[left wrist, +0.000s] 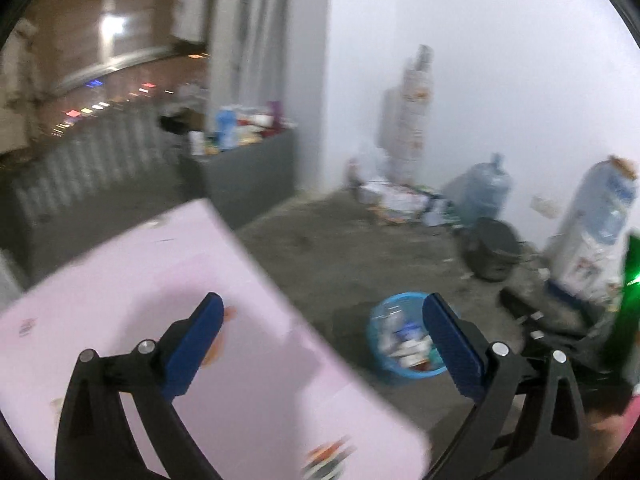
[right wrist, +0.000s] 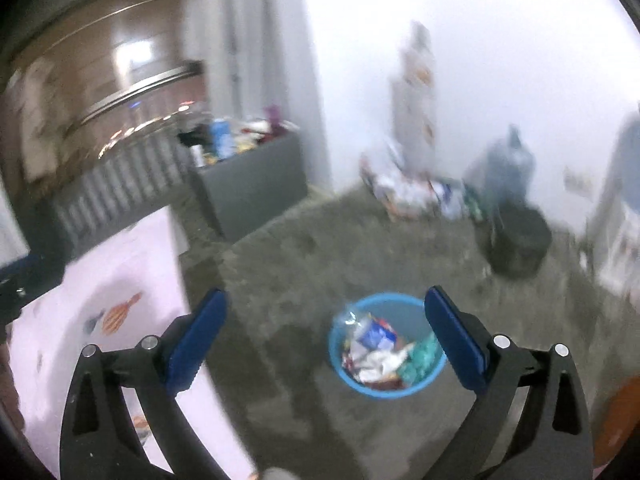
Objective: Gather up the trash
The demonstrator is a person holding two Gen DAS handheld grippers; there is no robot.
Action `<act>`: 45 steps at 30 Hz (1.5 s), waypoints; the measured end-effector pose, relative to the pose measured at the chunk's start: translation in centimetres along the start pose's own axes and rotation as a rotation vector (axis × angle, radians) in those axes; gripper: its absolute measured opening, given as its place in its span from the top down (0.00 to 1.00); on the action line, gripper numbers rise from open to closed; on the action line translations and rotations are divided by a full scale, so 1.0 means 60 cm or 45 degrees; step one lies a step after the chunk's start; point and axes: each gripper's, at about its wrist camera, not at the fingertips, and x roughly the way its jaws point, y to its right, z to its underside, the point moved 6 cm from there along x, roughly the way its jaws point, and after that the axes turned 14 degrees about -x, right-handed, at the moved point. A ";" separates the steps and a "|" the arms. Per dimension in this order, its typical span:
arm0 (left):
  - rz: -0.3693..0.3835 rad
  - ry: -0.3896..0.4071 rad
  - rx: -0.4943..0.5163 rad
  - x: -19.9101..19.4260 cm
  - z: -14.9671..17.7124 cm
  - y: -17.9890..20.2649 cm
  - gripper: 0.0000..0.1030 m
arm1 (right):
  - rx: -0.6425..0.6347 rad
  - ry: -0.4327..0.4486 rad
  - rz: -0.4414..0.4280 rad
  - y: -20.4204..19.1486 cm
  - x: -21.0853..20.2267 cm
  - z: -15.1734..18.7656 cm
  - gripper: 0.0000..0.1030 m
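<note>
A small blue trash bin (left wrist: 404, 372) stands on the grey floor, filled with crumpled wrappers and paper; the right wrist view shows it from above (right wrist: 352, 380). My left gripper (left wrist: 324, 344) is open and empty, its blue pads spread wide over the edge of a pink table (left wrist: 224, 360) and the floor beside the bin. My right gripper (right wrist: 326, 340) is open and empty too, hanging above the floor with the bin just inside its right finger. A small piece of patterned litter (left wrist: 328, 456) lies on the pink table near its front corner.
A grey cabinet (left wrist: 248, 176) loaded with bottles stands against the pillar at the back. Along the white wall lie scattered papers (left wrist: 400, 196), large water jugs (left wrist: 480, 188), a black bucket (left wrist: 496, 252) and a tall wrapped bottle (left wrist: 596, 236). A green object (left wrist: 630, 280) shows at the right edge.
</note>
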 end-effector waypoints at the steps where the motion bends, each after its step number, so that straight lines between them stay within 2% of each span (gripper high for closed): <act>1: -0.057 0.023 -0.006 -0.020 0.007 -0.021 0.05 | -0.045 0.021 -0.025 -0.022 -0.013 -0.002 0.08; 5: -0.194 0.099 -0.094 -0.098 0.055 -0.103 0.05 | -0.198 0.044 -0.167 -0.105 -0.056 0.009 0.08; 10: -0.444 0.169 -0.187 -0.161 0.131 -0.177 0.05 | -0.366 -0.072 -0.304 -0.192 -0.073 0.056 0.08; 12: -0.497 0.131 -0.233 -0.161 0.162 -0.193 0.05 | -0.418 -0.109 -0.303 -0.206 -0.074 0.080 0.08; 15: -0.493 -0.014 -0.326 -0.144 0.207 -0.207 0.05 | -0.492 -0.192 -0.235 -0.214 -0.064 0.111 0.08; 17: -0.506 -0.060 -0.330 -0.134 0.215 -0.211 0.05 | -0.525 -0.252 -0.199 -0.210 -0.051 0.124 0.08; 22: -0.499 -0.052 -0.379 -0.132 0.216 -0.223 0.05 | -0.460 -0.314 -0.164 -0.192 -0.057 0.127 0.08; 28: -0.476 -0.109 -0.392 -0.122 0.223 -0.226 0.05 | -0.446 -0.340 -0.112 -0.189 -0.050 0.133 0.08; 38: -0.478 -0.193 -0.502 -0.110 0.244 -0.252 0.05 | -0.440 -0.335 -0.104 -0.191 -0.043 0.130 0.08; 45: -0.463 -0.220 -0.511 -0.105 0.250 -0.250 0.05 | -0.424 -0.328 -0.110 -0.187 -0.047 0.128 0.08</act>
